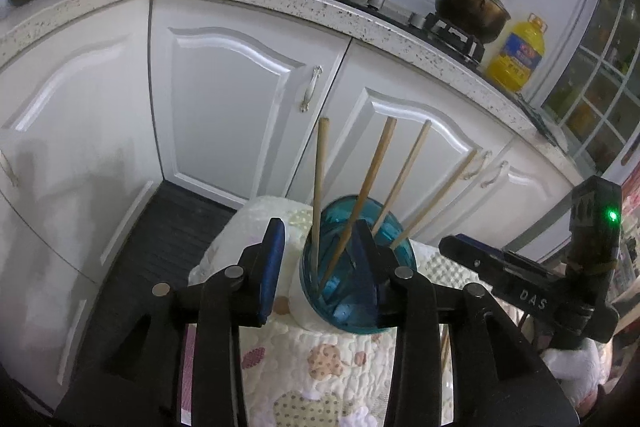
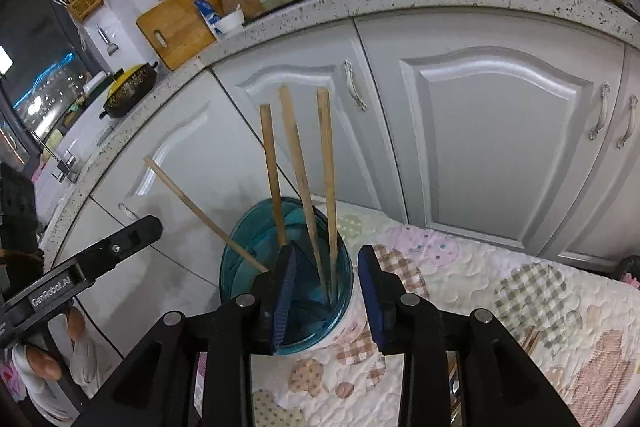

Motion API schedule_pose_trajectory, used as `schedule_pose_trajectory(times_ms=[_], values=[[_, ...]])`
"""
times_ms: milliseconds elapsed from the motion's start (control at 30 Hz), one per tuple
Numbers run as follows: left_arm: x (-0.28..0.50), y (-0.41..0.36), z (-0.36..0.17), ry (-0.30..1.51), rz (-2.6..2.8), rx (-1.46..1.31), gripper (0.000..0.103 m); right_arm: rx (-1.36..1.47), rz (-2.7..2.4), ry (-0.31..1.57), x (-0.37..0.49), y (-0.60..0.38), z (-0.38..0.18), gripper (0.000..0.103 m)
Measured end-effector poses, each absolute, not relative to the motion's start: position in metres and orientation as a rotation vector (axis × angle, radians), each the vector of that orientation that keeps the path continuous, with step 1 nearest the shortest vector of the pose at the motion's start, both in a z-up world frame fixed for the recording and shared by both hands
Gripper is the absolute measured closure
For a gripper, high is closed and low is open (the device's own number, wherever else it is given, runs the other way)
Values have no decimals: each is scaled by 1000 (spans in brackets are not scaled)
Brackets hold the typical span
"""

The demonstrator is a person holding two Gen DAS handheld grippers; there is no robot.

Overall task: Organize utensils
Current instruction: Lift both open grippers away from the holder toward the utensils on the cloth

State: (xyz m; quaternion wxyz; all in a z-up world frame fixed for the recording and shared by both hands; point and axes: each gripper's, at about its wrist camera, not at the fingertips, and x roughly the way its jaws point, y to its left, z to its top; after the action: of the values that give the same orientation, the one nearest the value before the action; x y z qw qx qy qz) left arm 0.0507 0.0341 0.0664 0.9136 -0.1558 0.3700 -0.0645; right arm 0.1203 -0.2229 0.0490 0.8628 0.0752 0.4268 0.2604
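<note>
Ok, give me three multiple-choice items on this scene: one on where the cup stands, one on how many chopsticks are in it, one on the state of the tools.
1. Where does the translucent blue plastic cup stand?
A. on the speckled countertop
B. on the quilted patchwork cloth
C. on the gas stove

2. How many wooden chopsticks stand in the cup?
A. two
B. four
C. six

3. How are the left tool and right tool?
A. both open and holding nothing
B. both shut on chopsticks
C. the left shut on the cup

Answers:
1. B, the cloth's patches lie under and around the cup's base.
2. B, both wrist views show four sticks rising from the rim.
3. A, each tool's blue pads stand well apart with no stick clamped between them.
</note>
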Motion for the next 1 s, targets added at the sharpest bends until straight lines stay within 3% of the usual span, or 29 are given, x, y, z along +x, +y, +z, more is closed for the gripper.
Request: schedule_pose_trajectory(times_ms=[500,1000], values=[[24,22,48,790,-115,-283,69,159,528,905,96,-231,47,72],[5,-46,37,787,-183,-160,69,146,378,879,50,-295,43,68]])
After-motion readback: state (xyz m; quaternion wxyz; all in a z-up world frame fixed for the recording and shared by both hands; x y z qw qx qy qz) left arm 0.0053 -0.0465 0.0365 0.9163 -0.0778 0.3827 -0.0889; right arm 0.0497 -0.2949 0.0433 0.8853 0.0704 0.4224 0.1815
